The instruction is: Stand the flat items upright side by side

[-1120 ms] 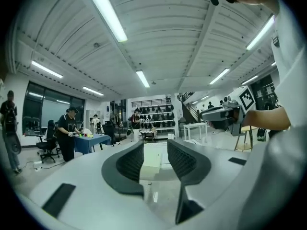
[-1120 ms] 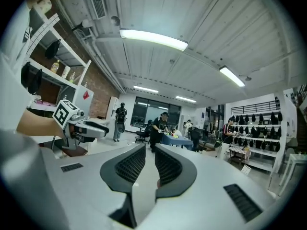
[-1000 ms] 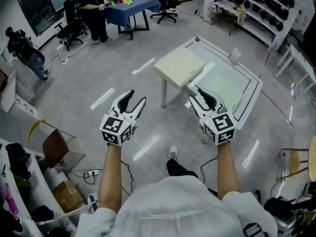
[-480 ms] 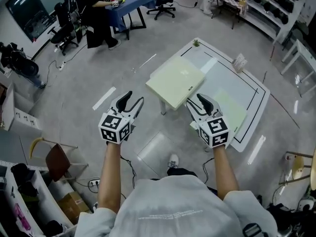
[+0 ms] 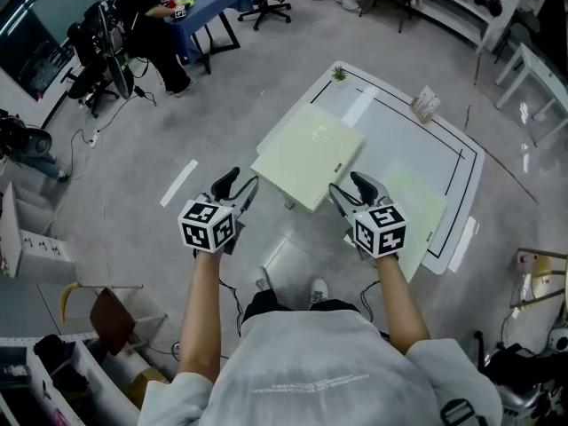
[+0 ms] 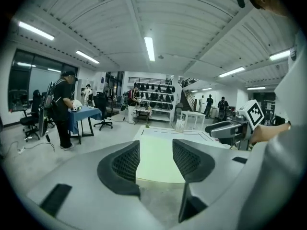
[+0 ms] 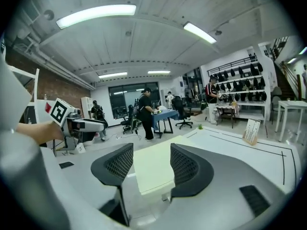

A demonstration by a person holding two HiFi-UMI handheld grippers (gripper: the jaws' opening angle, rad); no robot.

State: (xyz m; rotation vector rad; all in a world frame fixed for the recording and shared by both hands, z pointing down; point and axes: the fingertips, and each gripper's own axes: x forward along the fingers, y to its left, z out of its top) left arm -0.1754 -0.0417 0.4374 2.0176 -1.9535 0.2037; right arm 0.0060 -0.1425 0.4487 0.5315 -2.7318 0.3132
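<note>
A small table with a bare pale yellow-green top (image 5: 311, 153) stands on a white floor mat (image 5: 417, 149) ahead of me. No flat items show on it. My left gripper (image 5: 240, 185) hovers just short of the table's near left edge, open, with nothing between its jaws. My right gripper (image 5: 349, 187) hovers at the near right edge; its jaws are opening and empty. In the left gripper view the tabletop (image 6: 156, 169) shows through the gap of the left gripper (image 6: 154, 159). The right gripper (image 7: 150, 164) frames the tabletop (image 7: 148, 176) too.
A small slotted stand (image 5: 426, 105) sits on the mat's far side, also seen as the stand (image 7: 251, 131). A tiny green plant (image 5: 339, 74) marks the mat's far corner. People stand at a blue table (image 5: 191, 3) far left. Shelves (image 5: 461, 7) line the back right.
I have walked closer to the pale table, so both grippers now sit near its front edge. The right jaws stand wider than before.
</note>
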